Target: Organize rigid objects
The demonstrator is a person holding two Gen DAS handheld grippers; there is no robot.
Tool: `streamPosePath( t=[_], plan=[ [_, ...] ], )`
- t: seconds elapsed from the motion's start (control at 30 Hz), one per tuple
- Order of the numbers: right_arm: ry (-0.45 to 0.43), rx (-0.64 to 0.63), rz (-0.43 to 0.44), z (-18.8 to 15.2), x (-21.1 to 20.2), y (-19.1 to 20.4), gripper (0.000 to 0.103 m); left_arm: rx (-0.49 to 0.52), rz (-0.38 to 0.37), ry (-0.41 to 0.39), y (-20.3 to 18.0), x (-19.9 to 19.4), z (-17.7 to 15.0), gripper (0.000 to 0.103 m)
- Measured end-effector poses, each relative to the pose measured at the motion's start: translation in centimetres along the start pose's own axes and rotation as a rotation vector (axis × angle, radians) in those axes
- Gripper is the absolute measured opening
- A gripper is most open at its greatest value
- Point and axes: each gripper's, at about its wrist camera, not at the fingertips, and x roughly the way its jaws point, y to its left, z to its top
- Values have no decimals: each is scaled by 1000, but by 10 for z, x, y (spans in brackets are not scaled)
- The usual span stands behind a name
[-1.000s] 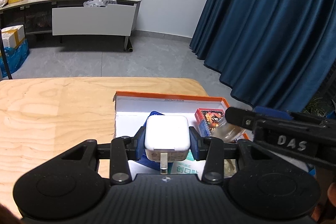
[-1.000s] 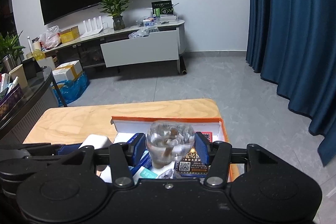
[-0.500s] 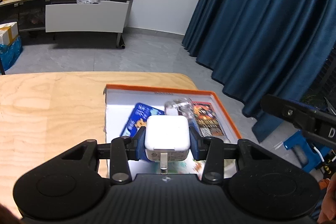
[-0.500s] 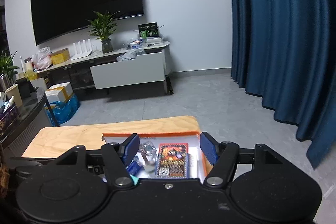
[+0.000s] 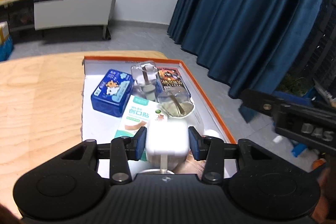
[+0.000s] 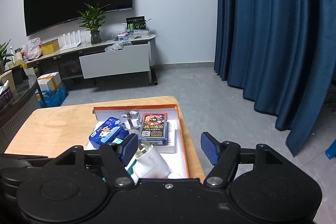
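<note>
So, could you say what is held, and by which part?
Nothing: both jaws have just been opening. The white charger sits loose within the left gripper; the right gripper is empty.

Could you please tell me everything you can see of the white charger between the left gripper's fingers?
The white charger is a rounded, glossy plastic block with a metal prong pointing back toward the camera. It sits between the blue pads of the left gripper, whose jaws have just been opening; a slight gap shows on each side, so it looks released. It lies low in the orange-rimmed box, over the near end of the bandage packet.
</note>
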Motion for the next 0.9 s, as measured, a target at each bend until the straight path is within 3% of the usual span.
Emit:
streamPosePath(
  t=[0.07,0.13,0.3,0.5,0.67,0.9],
  plan=[
    [-10,4,-4,-1,-9,-2,81,-5,8,3,-3,2,-2,59],
    [-20,-5,-18,-3,-17,-4,82,-15,12,1,-3,-1,-2,63],
    [-18,13,-25,-9,-36,-12,83,-17,71,-43,-11,-30,0,102],
    [-16,9,-16,-20,-59,-19,86,-24,160,-41,-29,-68,-14,103],
    [58,5,4,-40,-68,-22,87,-3,269,-1,-44,-81,-42,103],
    [124,-19,7,-69,-79,-17,88,-21,300,55,-46,-86,-65,103]
  ],
)
